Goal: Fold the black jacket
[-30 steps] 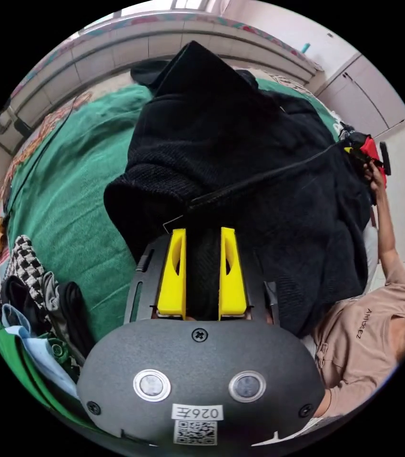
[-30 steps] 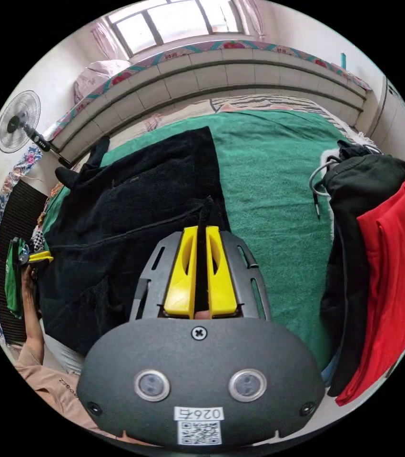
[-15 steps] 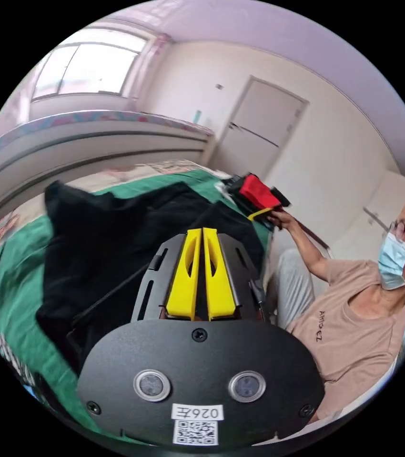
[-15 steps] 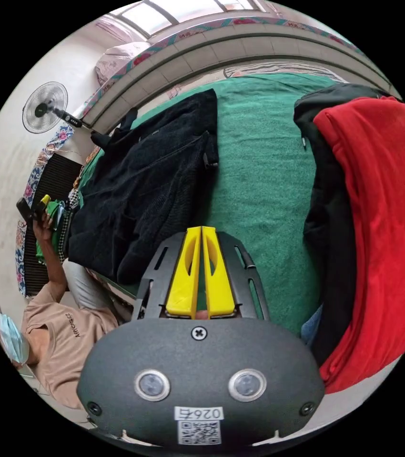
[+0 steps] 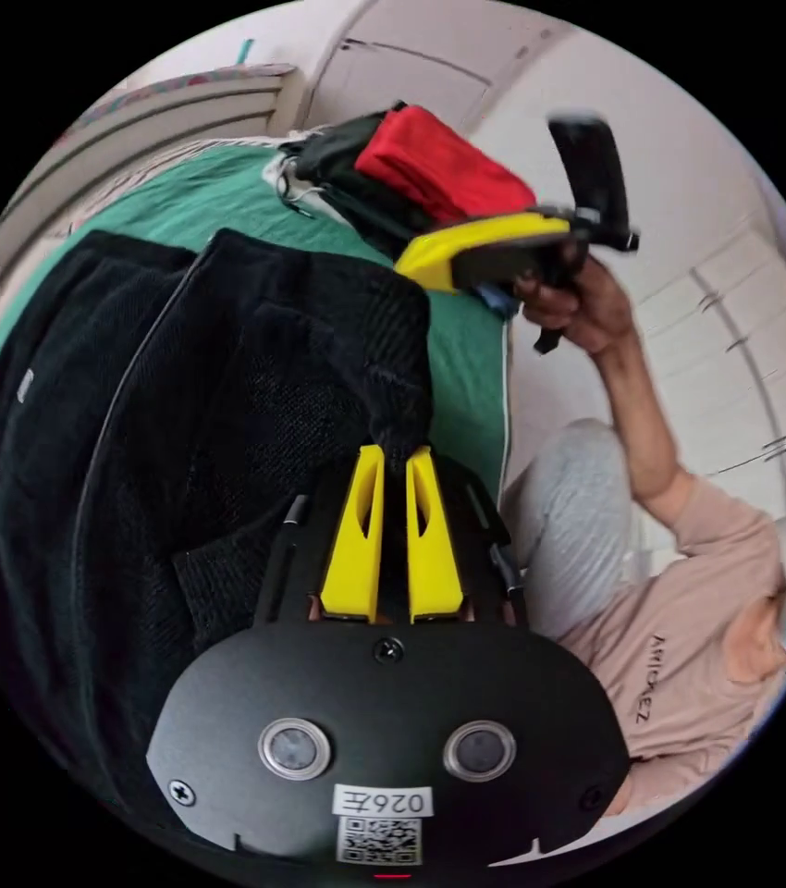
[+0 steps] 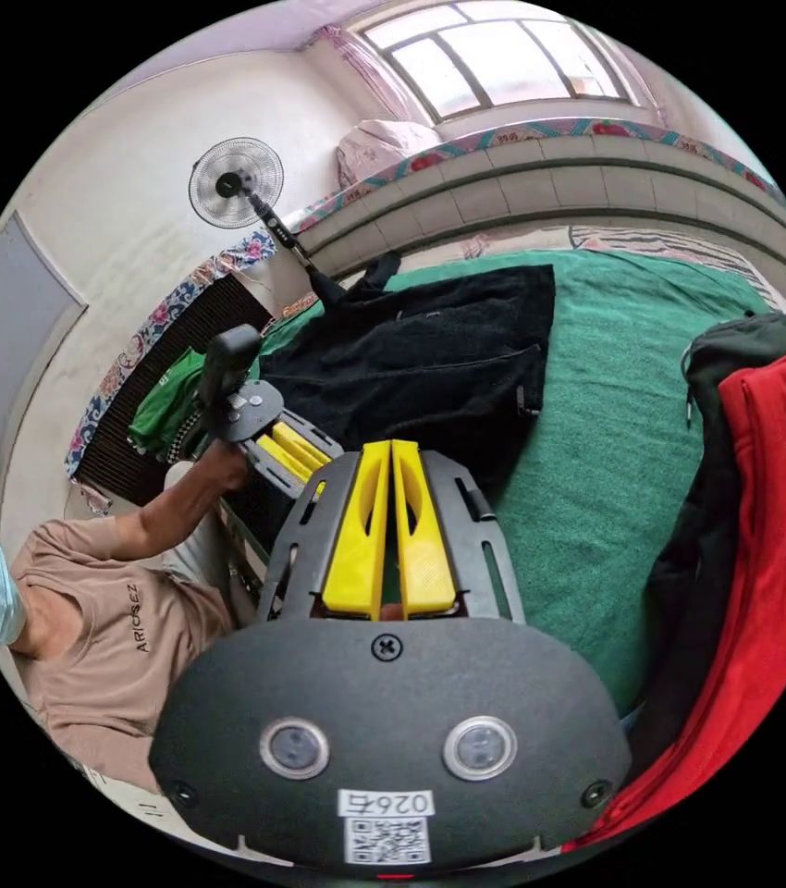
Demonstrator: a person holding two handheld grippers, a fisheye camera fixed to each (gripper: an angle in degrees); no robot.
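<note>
The black jacket (image 5: 227, 388) is lying spread on the green bedcover (image 6: 596, 425), one front panel already turned over the body, presumably to narrow it for folding. The left gripper (image 5: 391, 455) is pinching a bunched corner of that panel between its narrow yellow jaws, apparently to drag it into place. The right gripper (image 6: 391, 449) is hanging above the bedcover with jaws pressed together on nothing, probably waiting. A heap of red and black clothes (image 6: 772, 518) is sitting aside, near the bed's edge.
</note>
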